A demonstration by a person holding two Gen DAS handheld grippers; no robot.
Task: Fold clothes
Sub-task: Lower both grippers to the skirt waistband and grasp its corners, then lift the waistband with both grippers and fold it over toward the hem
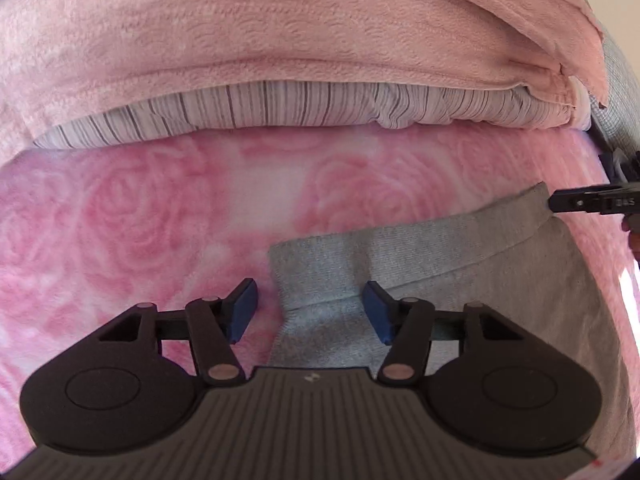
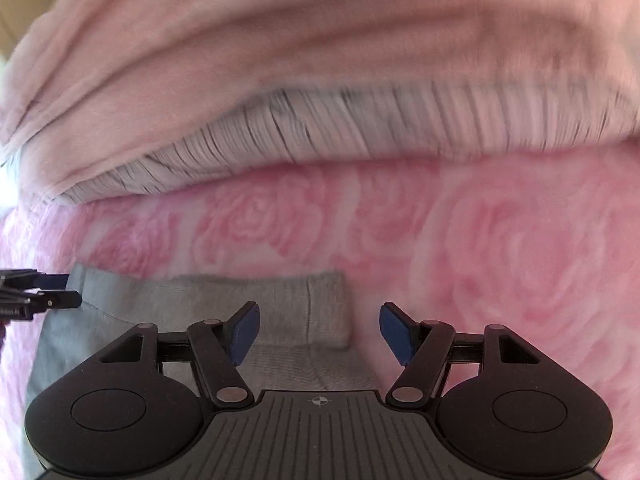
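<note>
A grey knit garment (image 1: 460, 264) lies flat on the pink rose-print blanket (image 1: 140, 220). My left gripper (image 1: 310, 312) is open, its blue pads (image 1: 244, 310) straddling the garment's folded left end just above the cloth. At the right edge of this view, my right gripper (image 1: 558, 203) reaches the garment's far corner. In the right wrist view the right gripper (image 2: 320, 332) is open low over the garment (image 2: 260, 300), near its right ribbed end. My left gripper (image 2: 72, 290) shows at the left edge by the garment's other corner. Neither gripper holds any cloth.
Behind the garment a striped grey-white pillow or quilt (image 1: 304, 104) lies under a plain pink fleece cover (image 1: 280, 28). The same striped bedding (image 2: 320, 120) shows blurred in the right wrist view. Rose-print blanket (image 2: 500, 240) stretches out to the right.
</note>
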